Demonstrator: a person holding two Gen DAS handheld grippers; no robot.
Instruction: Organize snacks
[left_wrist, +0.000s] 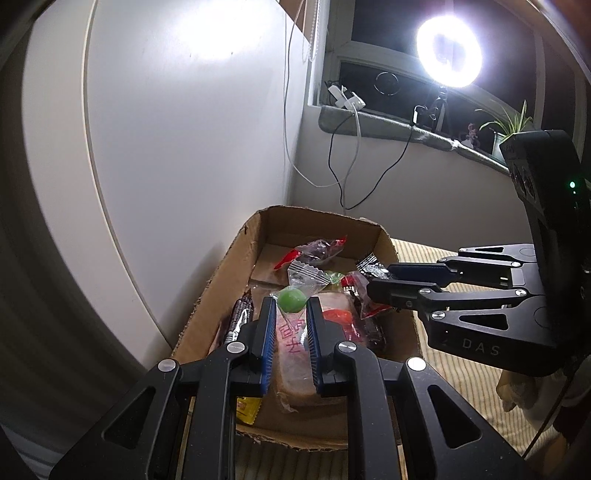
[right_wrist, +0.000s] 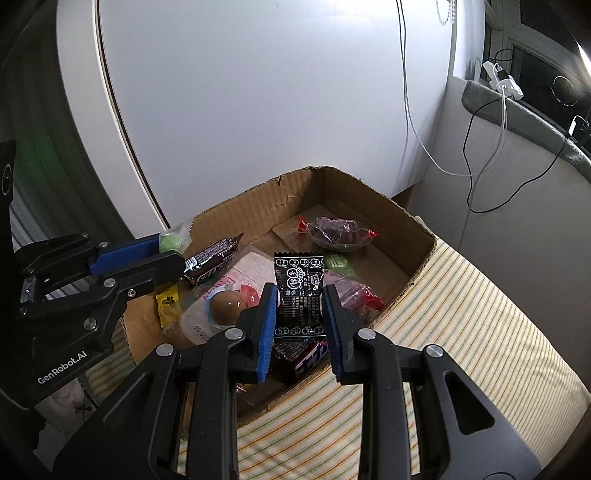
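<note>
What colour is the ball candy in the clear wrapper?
Green, clearest in the left wrist view.

The cardboard box (right_wrist: 369, 199) is plain brown; the cloth (right_wrist: 461, 332) under it, at four o'clock, is cream with thin yellow-green stripes; a black packet (right_wrist: 299, 291) carries white print; a round sweet (left_wrist: 291, 300) is green; each hand-held gripper is black with blue pads (right_wrist: 266, 332).

Snacks piled in my open cardboard box (right_wrist: 369, 199) on the striped bed cover.
Green ball candy in a clear wrapper (left_wrist: 291, 300) sits pinched in my left hand-held gripper (left_wrist: 291, 314) above the box; black printed sachet (right_wrist: 300, 291) stands upright, clamped in my right hand-held gripper (right_wrist: 300, 306). Loose inside: clear red-ended pack (right_wrist: 338, 230), brown bar (right_wrist: 212, 258), yellow packet (right_wrist: 167, 301), brown egg (right_wrist: 224, 304).
</note>
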